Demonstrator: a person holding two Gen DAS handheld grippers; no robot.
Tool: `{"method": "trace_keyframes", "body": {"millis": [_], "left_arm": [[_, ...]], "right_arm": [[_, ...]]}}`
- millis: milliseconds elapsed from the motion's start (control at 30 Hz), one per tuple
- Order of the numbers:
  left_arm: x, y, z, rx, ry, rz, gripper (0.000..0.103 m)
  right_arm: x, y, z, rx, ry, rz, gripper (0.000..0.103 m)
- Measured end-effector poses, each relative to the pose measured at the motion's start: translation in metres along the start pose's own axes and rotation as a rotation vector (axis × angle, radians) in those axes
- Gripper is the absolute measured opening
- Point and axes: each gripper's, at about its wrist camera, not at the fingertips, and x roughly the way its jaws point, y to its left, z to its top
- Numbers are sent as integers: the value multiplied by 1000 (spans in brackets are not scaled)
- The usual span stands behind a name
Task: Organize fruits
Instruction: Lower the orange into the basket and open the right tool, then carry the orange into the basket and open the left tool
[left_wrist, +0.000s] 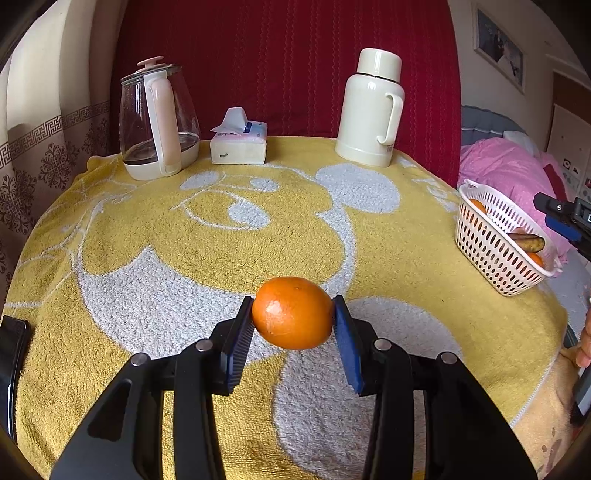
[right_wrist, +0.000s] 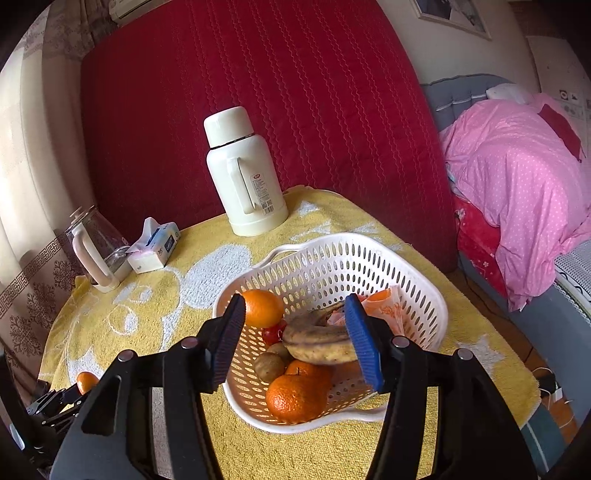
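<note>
Basket is cut off at the right edge of the left wrist view, its contents mostly hidden; in the right wrist view a spotted brown banana, oranges and small brown fruits are seen inside. A glossy orange, lower centre, is clamped by the left gripper above the yellow towel. The right gripper is held spread and empty over the basket.

Left gripper: black plastic linkage arms with slotted cut-outs, round silver pivot pins, blue ribbed pads on black finger backings. Right gripper: same build, black arms, silver pins, blue ridged pads. Bare skin of a hand at the left view's right edge.
</note>
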Motion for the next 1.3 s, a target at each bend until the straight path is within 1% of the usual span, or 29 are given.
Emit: {"method": "trace_keyframes", "body": {"millis": [267, 400, 500, 533, 600, 667, 733, 767, 900, 1133, 1300], "left_arm": [[-1, 0, 2, 1, 1, -18, 43], [-5, -1, 5, -15, 1, -31, 43], [-9, -6, 9, -24, 1, -51, 43], [-11, -9, 11, -23, 1, -57, 43], [-12, -17, 14, -16, 4, -71, 43], [-13, -26, 18, -6, 8, -90, 43], [-13, -36, 23, 4, 8, -104, 43], [-13, -42, 25, 9, 8, -112, 43], [-9, -62, 34, 23, 15, -143, 43], [-1, -96, 52, 55, 27, -185, 43], [4, -118, 62, 70, 33, -220, 43]], "right_arm": [[-16, -12, 4, -20, -49, -29, 58], [-25, -18, 6, -50, -84, -47, 67], [-28, -21, 4, -77, -96, -54, 69], [-28, -22, 2, -81, -96, -52, 72], [-28, -27, -1, -79, -97, -43, 83], [-26, -31, -3, -74, -98, -32, 87], [-25, -35, -4, -67, -103, -26, 95], [-25, -37, -3, -64, -106, -24, 96], [-24, -49, 0, -33, -115, -17, 100], [-16, -66, 4, 23, -110, -12, 100], [-15, -74, 1, 47, -145, -21, 100]]}}
